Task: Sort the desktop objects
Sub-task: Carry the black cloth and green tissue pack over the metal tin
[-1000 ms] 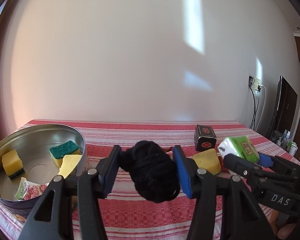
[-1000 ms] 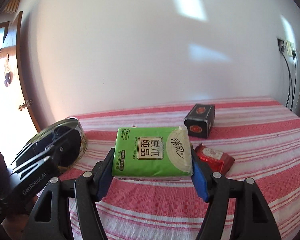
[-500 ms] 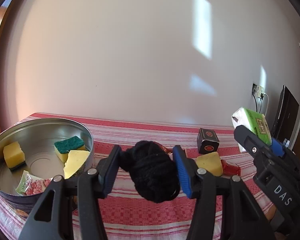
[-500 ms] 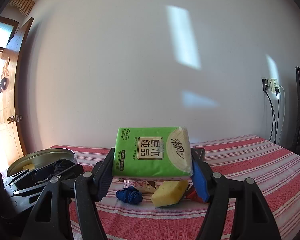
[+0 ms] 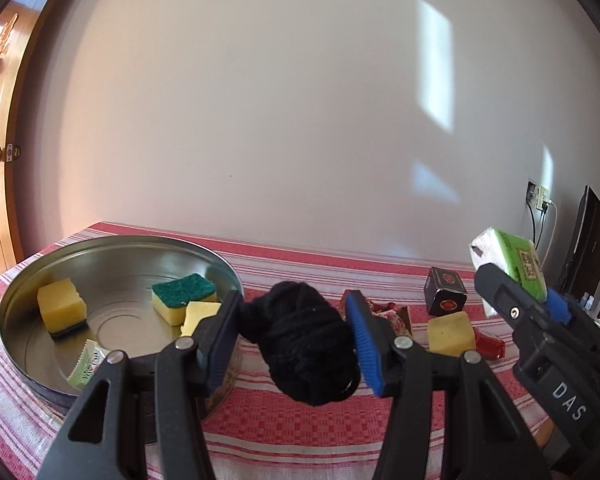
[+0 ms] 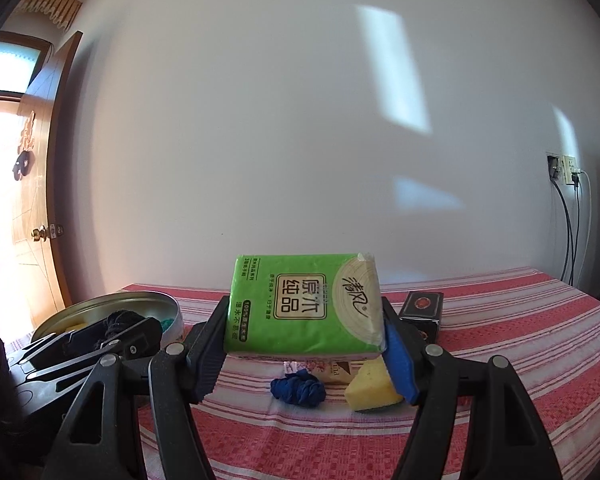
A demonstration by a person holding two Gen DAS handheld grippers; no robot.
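I've got my left hand-held gripper (image 5: 296, 340) clamped on the black yarn ball (image 5: 306, 350), carried clear of the red-striped tabletop (image 5: 300, 420) just beside the round metal tin (image 5: 220, 264), which I judge is its bin since sponges already lie there. My right hand-held gripper (image 6: 306, 344) squeezes the green tissue pack (image 6: 304, 308) flat, label forward, up off the cloth above the blue yarn bundle (image 6: 298, 390) and a yellow sponge (image 6: 372, 386).

Striped table (image 5: 300, 424), tin (image 5: 220, 264), sponge (image 5: 450, 332)
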